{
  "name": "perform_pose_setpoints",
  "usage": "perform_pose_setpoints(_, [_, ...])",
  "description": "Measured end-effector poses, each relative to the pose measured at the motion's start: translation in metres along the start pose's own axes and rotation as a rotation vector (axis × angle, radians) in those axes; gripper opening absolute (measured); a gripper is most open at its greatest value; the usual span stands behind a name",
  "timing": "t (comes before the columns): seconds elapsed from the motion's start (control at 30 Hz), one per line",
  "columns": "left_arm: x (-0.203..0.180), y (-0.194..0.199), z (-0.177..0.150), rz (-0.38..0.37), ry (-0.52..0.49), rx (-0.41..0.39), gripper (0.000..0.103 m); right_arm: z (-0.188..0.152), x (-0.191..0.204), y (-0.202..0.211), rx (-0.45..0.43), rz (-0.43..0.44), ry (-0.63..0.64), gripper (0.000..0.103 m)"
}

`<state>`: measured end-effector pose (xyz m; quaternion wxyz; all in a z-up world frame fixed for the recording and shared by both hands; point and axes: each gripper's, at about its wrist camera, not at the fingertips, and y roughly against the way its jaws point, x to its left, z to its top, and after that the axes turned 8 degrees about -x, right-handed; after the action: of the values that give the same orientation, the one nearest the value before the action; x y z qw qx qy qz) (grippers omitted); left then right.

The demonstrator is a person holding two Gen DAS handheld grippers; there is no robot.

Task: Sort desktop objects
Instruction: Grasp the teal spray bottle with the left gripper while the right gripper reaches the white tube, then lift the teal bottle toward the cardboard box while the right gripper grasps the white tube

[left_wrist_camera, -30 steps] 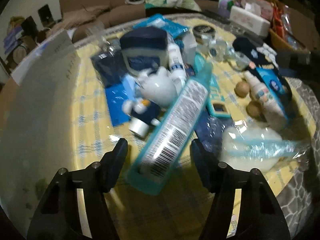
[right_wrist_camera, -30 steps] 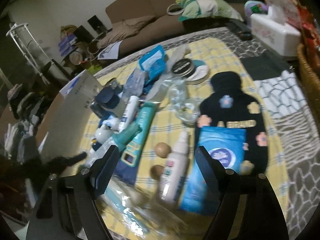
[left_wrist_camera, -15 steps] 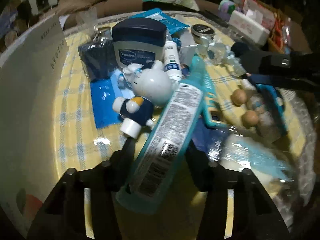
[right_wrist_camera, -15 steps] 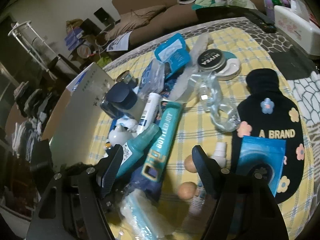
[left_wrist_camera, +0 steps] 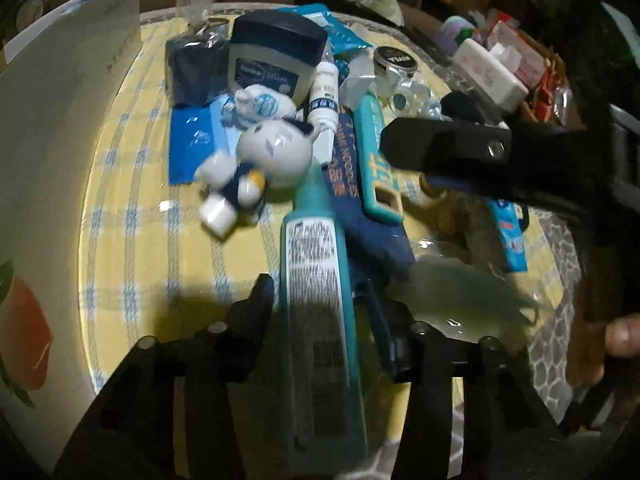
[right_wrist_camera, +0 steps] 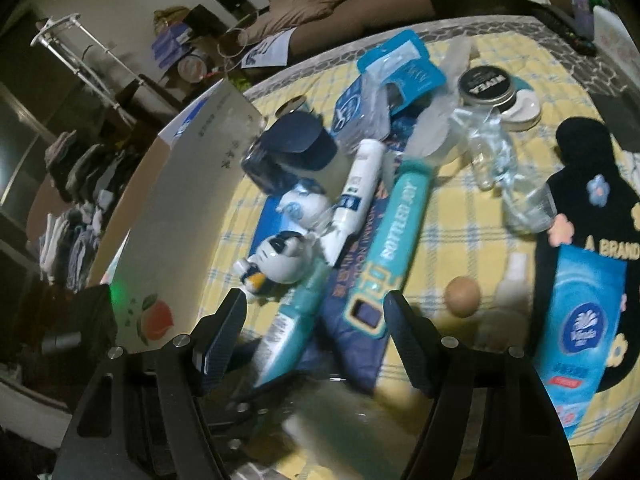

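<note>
Gripping the teal tube (left_wrist_camera: 316, 320) low in the centre of the left wrist frame, the left gripper (left_wrist_camera: 320, 312) has its jaws easing open a little while both pads sit against the tube's sides. The right gripper (right_wrist_camera: 316, 320), at the bottom of its own frame, stands apart over the tube's (right_wrist_camera: 292, 320) lower end, holding nothing. Behind lie a white figurine (left_wrist_camera: 272, 156) and a dark-capped jar (left_wrist_camera: 276, 60) on the yellow checked cloth (left_wrist_camera: 132, 208).

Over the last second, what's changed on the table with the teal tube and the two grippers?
The left gripper moved in around the teal tube, which now lies between its fingers, turned nearly in line with them; its jaws are opening slightly. The right gripper slid toward the pile. The cat figurine, Vaseline jar and cardboard box stayed put.
</note>
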<state>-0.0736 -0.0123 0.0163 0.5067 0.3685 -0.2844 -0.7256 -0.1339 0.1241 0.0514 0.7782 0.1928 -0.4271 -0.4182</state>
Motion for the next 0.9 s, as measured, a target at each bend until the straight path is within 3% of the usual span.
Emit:
perform_pose_setpoints(0.03, [-0.002, -0.002, 0.001, 0.011, -0.018, -0.009, 0.044, 0.0, 0.001, 0.001, -0.002, -0.001, 0.001, 0.074])
perform_pose_setpoints(0.07, [-0.004, -0.003, 0.001, 0.02, -0.03, -0.014, 0.035, 0.0, 0.001, 0.001, -0.007, -0.002, 0.004, 0.074])
perform_pose_setpoints(0.1, [-0.005, -0.004, 0.001, 0.026, -0.034, -0.018, 0.032, 0.0, 0.002, 0.002, -0.017, -0.005, 0.003, 0.073])
perform_pose_setpoints(0.2, [0.006, 0.001, 0.001, -0.018, 0.026, -0.026, 0.031, 0.008, 0.001, 0.01, -0.06, -0.036, 0.006, 0.062])
perform_pose_setpoints(0.27, [0.012, 0.011, 0.0, -0.041, 0.057, -0.037, 0.031, 0.016, 0.001, 0.014, -0.086, -0.082, 0.025, 0.049])
perform_pose_setpoints(0.33, [0.016, 0.025, 0.003, -0.064, 0.077, -0.061, 0.032, 0.024, 0.004, 0.011, -0.085, -0.107, 0.044, 0.045])
perform_pose_setpoints(0.5, [0.025, 0.071, 0.018, -0.125, 0.118, -0.167, 0.032, 0.045, 0.011, -0.023, -0.033, -0.156, 0.069, 0.041])
perform_pose_setpoints(0.67, [0.047, 0.109, 0.034, -0.18, 0.197, -0.256, 0.032, 0.053, 0.012, -0.071, 0.06, -0.265, 0.096, 0.036])
perform_pose_setpoints(0.9, [0.071, 0.136, 0.047, -0.232, 0.265, -0.319, 0.032, 0.054, 0.013, -0.095, 0.067, -0.389, 0.183, 0.035])
